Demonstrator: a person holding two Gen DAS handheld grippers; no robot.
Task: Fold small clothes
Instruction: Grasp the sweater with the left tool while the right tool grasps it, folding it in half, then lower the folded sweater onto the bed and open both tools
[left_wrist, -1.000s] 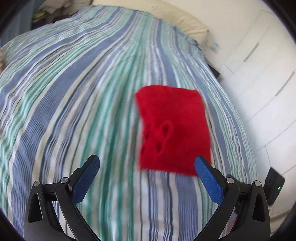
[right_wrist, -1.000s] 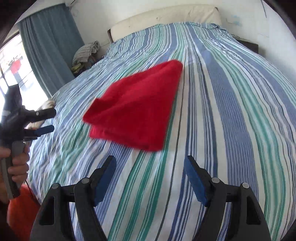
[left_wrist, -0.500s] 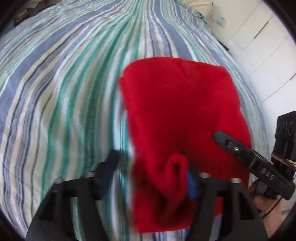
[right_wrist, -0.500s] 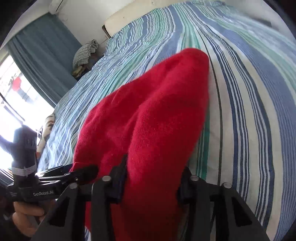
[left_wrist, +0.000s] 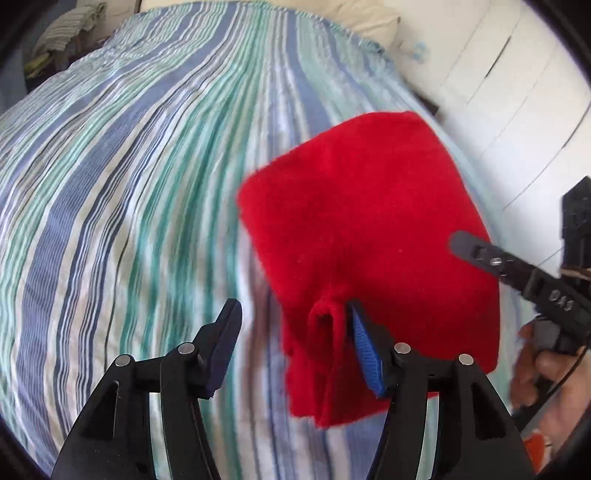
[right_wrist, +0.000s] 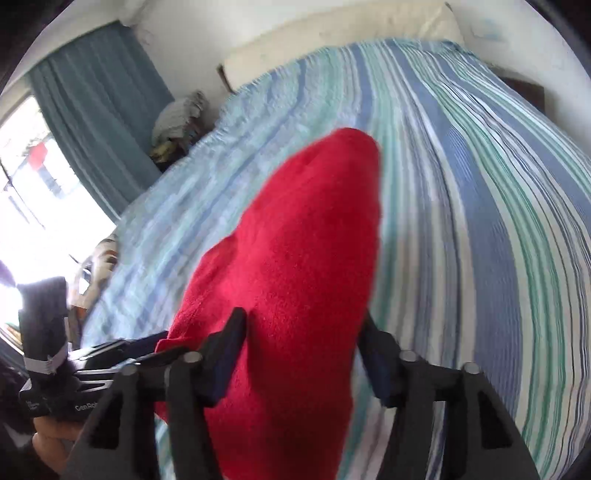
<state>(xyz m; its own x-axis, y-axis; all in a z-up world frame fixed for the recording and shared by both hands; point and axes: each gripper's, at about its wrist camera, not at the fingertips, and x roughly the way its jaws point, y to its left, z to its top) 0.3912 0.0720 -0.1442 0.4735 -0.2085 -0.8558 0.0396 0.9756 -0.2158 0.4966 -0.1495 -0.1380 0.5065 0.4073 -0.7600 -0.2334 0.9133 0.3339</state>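
Red folded cloth (left_wrist: 369, 236) on the striped bed (left_wrist: 129, 184), both claws at its near edge.

Left claw (left_wrist: 295, 343): jaws opening, a raised fold of cloth between them touching only the right blue pad, the left pad apart over the sheet. Right claw (right_wrist: 303, 354): jaws opening, the cloth's bulk filling the gap between the pads; whether they press it I cannot tell. The cloth rests toward the bed's right side.
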